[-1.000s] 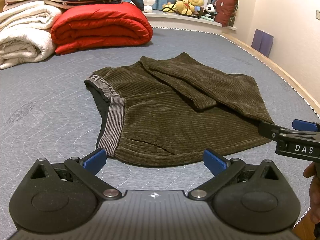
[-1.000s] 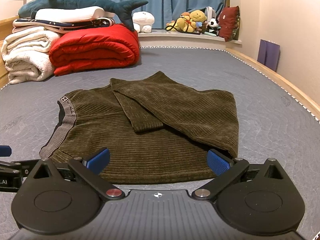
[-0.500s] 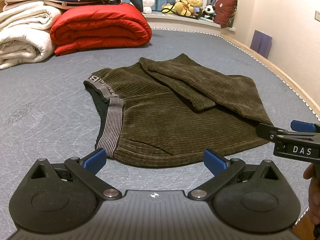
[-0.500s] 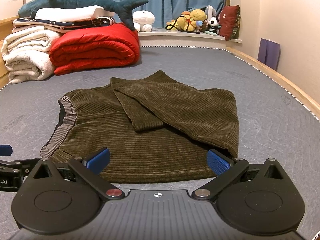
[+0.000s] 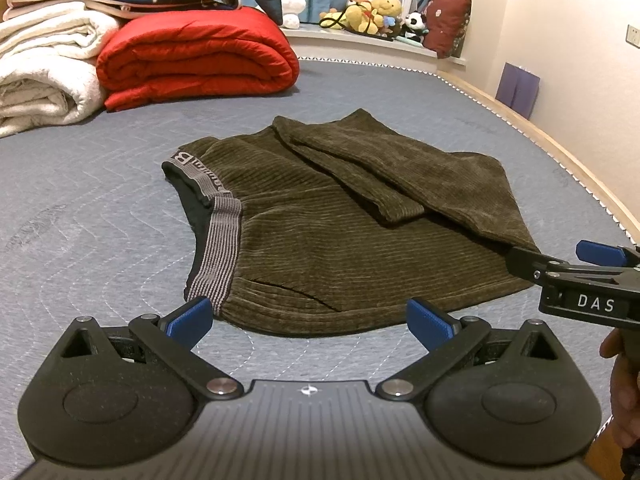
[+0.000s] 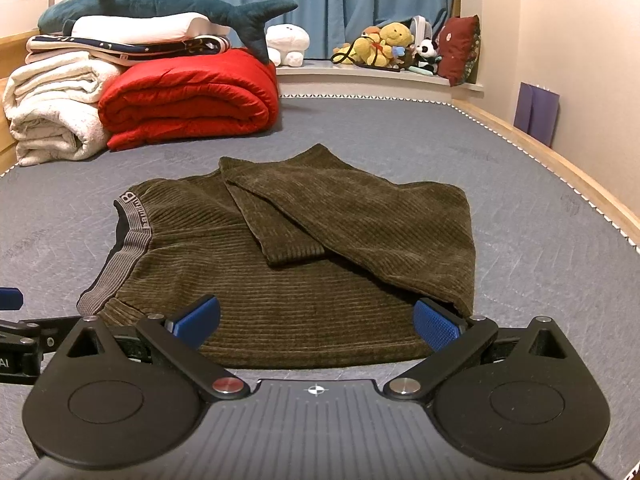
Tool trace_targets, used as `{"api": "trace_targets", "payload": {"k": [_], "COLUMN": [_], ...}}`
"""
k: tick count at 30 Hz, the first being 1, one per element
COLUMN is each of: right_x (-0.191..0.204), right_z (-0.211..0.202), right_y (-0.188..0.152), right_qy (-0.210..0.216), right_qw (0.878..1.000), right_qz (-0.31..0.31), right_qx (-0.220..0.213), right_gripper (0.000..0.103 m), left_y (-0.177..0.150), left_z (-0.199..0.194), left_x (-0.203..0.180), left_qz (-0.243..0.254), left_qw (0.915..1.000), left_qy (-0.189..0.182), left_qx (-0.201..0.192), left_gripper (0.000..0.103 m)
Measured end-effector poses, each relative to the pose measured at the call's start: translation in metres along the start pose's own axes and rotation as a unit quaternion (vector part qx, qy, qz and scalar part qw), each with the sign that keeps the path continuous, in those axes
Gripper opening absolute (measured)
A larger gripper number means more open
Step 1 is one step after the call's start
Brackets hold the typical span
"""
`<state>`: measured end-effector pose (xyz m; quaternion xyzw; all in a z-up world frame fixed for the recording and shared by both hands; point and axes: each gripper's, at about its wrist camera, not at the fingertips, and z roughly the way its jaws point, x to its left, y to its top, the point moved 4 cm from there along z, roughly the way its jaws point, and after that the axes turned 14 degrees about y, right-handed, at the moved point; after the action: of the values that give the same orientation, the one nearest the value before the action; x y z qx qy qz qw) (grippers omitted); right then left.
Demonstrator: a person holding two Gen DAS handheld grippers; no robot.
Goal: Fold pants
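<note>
Dark olive corduroy pants (image 5: 340,240) lie folded on the grey mattress (image 5: 80,220), legs laid back over the seat, grey striped waistband (image 5: 218,252) at the left. They also show in the right wrist view (image 6: 320,264). My left gripper (image 5: 310,318) is open and empty, just short of the pants' near edge by the waistband corner. My right gripper (image 6: 316,320) is open and empty at the near right edge of the pants; its body shows at the right of the left wrist view (image 5: 580,276).
A red rolled duvet (image 5: 196,60), white blankets (image 5: 40,76) and a plush shark (image 6: 160,4) are stacked at the far left. Stuffed toys (image 6: 388,48) sit on the window ledge. The wooden bed rim (image 5: 580,164) runs along the right.
Both grippers have drawn back slightly from the pants; the pants lie still and both grippers stay open.
</note>
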<state>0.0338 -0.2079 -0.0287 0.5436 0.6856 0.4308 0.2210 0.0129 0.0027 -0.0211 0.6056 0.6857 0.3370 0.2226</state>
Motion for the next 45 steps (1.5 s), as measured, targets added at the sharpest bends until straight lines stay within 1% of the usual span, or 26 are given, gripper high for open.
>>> {"api": "trace_targets", "payload": {"k": [6, 10, 13, 15, 17, 18, 19, 20, 21, 22, 23, 25, 27, 28, 29, 30, 31, 32, 35, 38, 40, 43, 45], "right_x": [0.0, 0.0, -0.001, -0.001, -0.001, -0.003, -0.003, -0.002, 0.0, 0.002, 0.005, 0.017, 0.033, 0.039, 0.046, 0.054, 0.061, 0.068, 0.093, 0.119, 0.134, 0.15, 0.156], "right_z": [-0.001, -0.001, -0.001, -0.001, 0.001, 0.002, 0.003, 0.004, 0.005, 0.007, 0.009, 0.013, 0.019, 0.022, 0.025, 0.031, 0.035, 0.04, 0.058, 0.076, 0.089, 0.104, 0.114], "right_y": [0.0, 0.001, 0.001, 0.001, 0.002, 0.004, 0.005, 0.007, 0.009, 0.01, 0.012, 0.013, 0.012, 0.012, 0.011, 0.008, 0.007, 0.005, -0.005, -0.017, -0.028, -0.04, -0.045], "right_qy": [-0.002, -0.002, 0.003, 0.001, 0.0, 0.001, 0.004, 0.006, 0.008, 0.011, 0.018, 0.045, 0.068, 0.076, 0.083, 0.092, 0.098, 0.105, 0.132, 0.145, 0.149, 0.148, 0.144], "right_qw": [1.0, 1.0, 1.0, 1.0, 1.0, 1.0, 1.0, 0.999, 0.999, 0.999, 0.999, 0.998, 0.997, 0.997, 0.997, 0.996, 0.995, 0.994, 0.987, 0.977, 0.968, 0.956, 0.951], "right_qz": [0.001, 0.001, 0.002, 0.004, 0.012, 0.021, 0.028, 0.036, 0.043, 0.048, 0.049, 0.041, 0.02, 0.01, -0.001, -0.015, -0.026, -0.039, -0.088, -0.144, -0.181, -0.227, -0.247], "right_qx": [-0.001, 0.0, 0.001, 0.001, 0.002, 0.002, 0.0, -0.002, -0.004, -0.007, -0.009, -0.01, -0.007, -0.006, -0.004, 0.001, 0.004, 0.01, 0.033, 0.063, 0.089, 0.109, 0.119], "right_gripper": [0.102, 0.102, 0.101, 0.097, 0.091, 0.087, 0.083, 0.08, 0.076, 0.075, 0.074, 0.061, 0.06, 0.06, 0.06, 0.06, 0.06, 0.06, 0.06, 0.064, 0.072, 0.073, 0.074], "left_y": [0.0, 0.0, -0.001, -0.001, 0.004, 0.009, 0.017, 0.028, 0.039, 0.052, 0.063, 0.081, 0.085, 0.082, 0.079, 0.076, 0.075, 0.073, 0.068, 0.063, 0.06, 0.054, 0.05], "left_z": [-0.002, -0.003, -0.004, -0.006, -0.011, -0.012, -0.012, -0.009, -0.007, -0.004, -0.002, 0.004, 0.02, 0.034, 0.049, 0.067, 0.082, 0.096, 0.128, 0.156, 0.171, 0.195, 0.206], "left_x": [0.001, 0.001, 0.0, 0.001, 0.007, 0.011, 0.017, 0.023, 0.029, 0.037, 0.047, 0.068, 0.089, 0.099, 0.105, 0.112, 0.116, 0.12, 0.123, 0.126, 0.125, 0.128, 0.125], "left_qz": [-0.009, -0.011, -0.014, -0.018, -0.023, -0.026, -0.027, -0.023, -0.022, -0.028, -0.038, -0.056, -0.072, -0.079, -0.084, -0.098, -0.116, -0.127, -0.129, -0.143, -0.152, -0.167, -0.168], "left_qw": [0.9999, 0.9999, 0.9997, 0.9995, 0.9982, 0.9974, 0.9969, 0.9971, 0.9977, 0.998, 0.9975, 0.9945, 0.9919, 0.9925, 0.9944, 0.9941, 0.9905, 0.9871, 0.987, 0.9818, 0.9786, 0.9725, 0.9708], "left_qy": [-0.009, -0.006, -0.016, -0.008, 0.0, 0.008, 0.019, 0.024, 0.017, 0.002, -0.013, -0.032, -0.035, -0.032, -0.032, -0.046, -0.073, -0.09, -0.071, -0.081, -0.085, -0.101, -0.106], "left_qx": [-0.002, -0.005, -0.008, -0.024, -0.056, -0.066, -0.071, -0.068, -0.061, -0.056, -0.059, -0.082, -0.099, -0.088, -0.056, -0.011, 0.018, 0.038, 0.065, 0.095, 0.109, 0.128, 0.134], "left_gripper": [0.103, 0.103, 0.103, 0.103, 0.102, 0.096, 0.087, 0.08, 0.065, 0.052, 0.049, 0.047, 0.047, 0.047, 0.047, 0.047, 0.047, 0.047, 0.047, 0.05, 0.051, 0.051, 0.051]}}
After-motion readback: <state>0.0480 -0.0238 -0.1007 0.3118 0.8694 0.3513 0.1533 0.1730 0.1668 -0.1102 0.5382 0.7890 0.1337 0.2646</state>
